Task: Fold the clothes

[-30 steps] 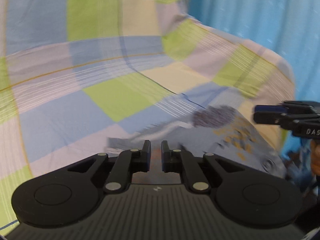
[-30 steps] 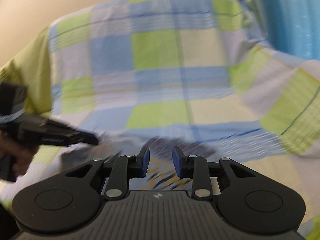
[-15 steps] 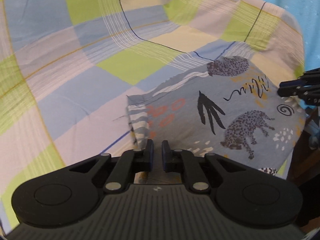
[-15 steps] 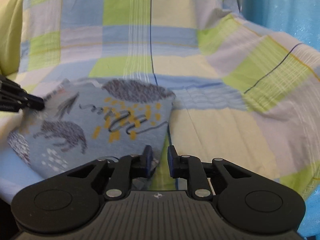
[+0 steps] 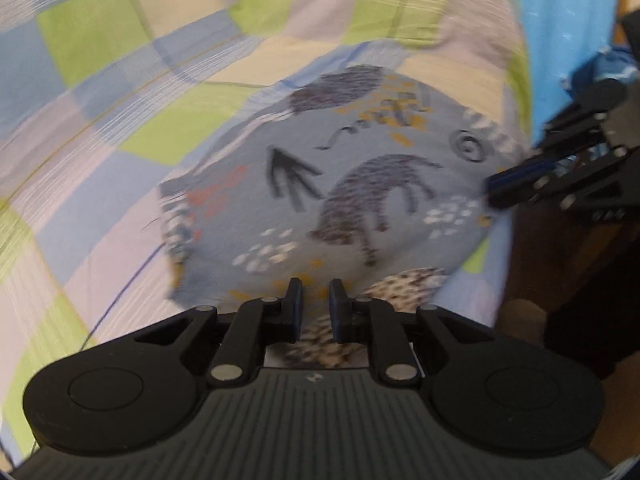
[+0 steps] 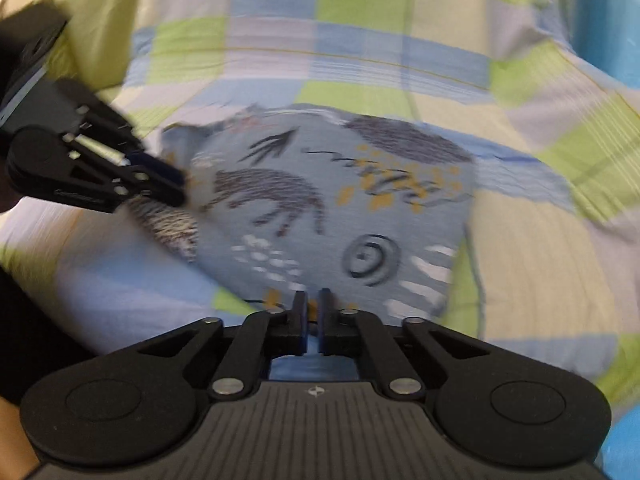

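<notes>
garment: small blue printed cloth (image 5: 344, 184), lying on the checked bedsheet (image 5: 120, 128) near the bed's near edge, folded into a compact, roughly rectangular pad

what changed: half a second ago both grippers sat closer in over it; now both views take in more of the cloth and it looks flatter, so I'd guess this fold is basically laid down

left gripper (image 5: 314, 304): jaws a small gap apart, hovering over the near hem; can't tell if any fabric is caught between them

right gripper (image 6: 313, 312): jaws nearly closed, just a slit, right at the near edge; pinching or not, can't tell

materials: soft thin knit, animal, arrow and spiral print; sheet is woven, green/blue/cream checks, slightly rumpled

blur: both views smeared
</notes>
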`<state>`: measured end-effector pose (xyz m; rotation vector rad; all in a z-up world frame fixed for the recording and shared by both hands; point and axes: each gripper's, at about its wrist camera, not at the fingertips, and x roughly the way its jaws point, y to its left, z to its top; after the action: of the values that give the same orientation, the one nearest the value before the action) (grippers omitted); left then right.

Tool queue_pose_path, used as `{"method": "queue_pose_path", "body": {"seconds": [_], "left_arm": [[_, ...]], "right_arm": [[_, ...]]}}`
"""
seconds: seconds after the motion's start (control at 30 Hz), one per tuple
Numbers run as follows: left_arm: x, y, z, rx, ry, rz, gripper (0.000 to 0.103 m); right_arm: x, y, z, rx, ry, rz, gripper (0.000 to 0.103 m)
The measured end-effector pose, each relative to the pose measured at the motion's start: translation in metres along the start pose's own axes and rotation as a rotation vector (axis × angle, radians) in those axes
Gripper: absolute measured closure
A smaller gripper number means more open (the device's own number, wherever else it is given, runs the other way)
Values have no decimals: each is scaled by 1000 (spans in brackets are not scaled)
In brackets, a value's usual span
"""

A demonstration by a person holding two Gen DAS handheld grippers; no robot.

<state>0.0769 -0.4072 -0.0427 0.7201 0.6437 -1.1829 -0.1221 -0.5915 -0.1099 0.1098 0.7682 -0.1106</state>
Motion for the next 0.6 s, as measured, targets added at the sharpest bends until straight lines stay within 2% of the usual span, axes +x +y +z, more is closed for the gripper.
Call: {"method": "queue_pose_path", "body": {"seconds": [0.03,0.07,0.13,0.17,0.2,0.27,0.3,0.37,0.47,0.5,0.53,0.6], "left_arm": [[-1,5,0,-24,-2,13,91],[-3,8,2,-43,-14,28,95],[-8,9,5,-68,-55,7,94],[-9,7,7,-77,-64,-11,94],[-7,3,9,-65,-62,-20,94],[3,-7,9,-4,-24,-3,93],[5,-9,7,15,-20,8,93],[4,-1,7,-28,-26,4,93],[-5,15,9,-108,-87,30,93],[-6,21,11,-133,-102,35,93],[-5,26,14,-152,-106,40,93],[6,31,18,-150,-64,52,93]], "right_arm": [[-5,-5,0,34,-26,-1,103],[-10,-8,1,63,-61,1,96],[-15,-9,6,77,-114,-10,87],[-15,-9,9,77,-127,-15,87],[-11,-9,12,78,-117,-21,87],[5,-11,13,83,-30,-50,87],[9,-14,11,99,-15,-51,87],[6,-21,10,151,-38,-47,89],[-10,-30,14,206,-151,-43,87],[-10,-31,17,205,-163,-43,87],[-5,-31,19,199,-147,-42,85],[9,-31,23,186,-97,-37,76]]}}
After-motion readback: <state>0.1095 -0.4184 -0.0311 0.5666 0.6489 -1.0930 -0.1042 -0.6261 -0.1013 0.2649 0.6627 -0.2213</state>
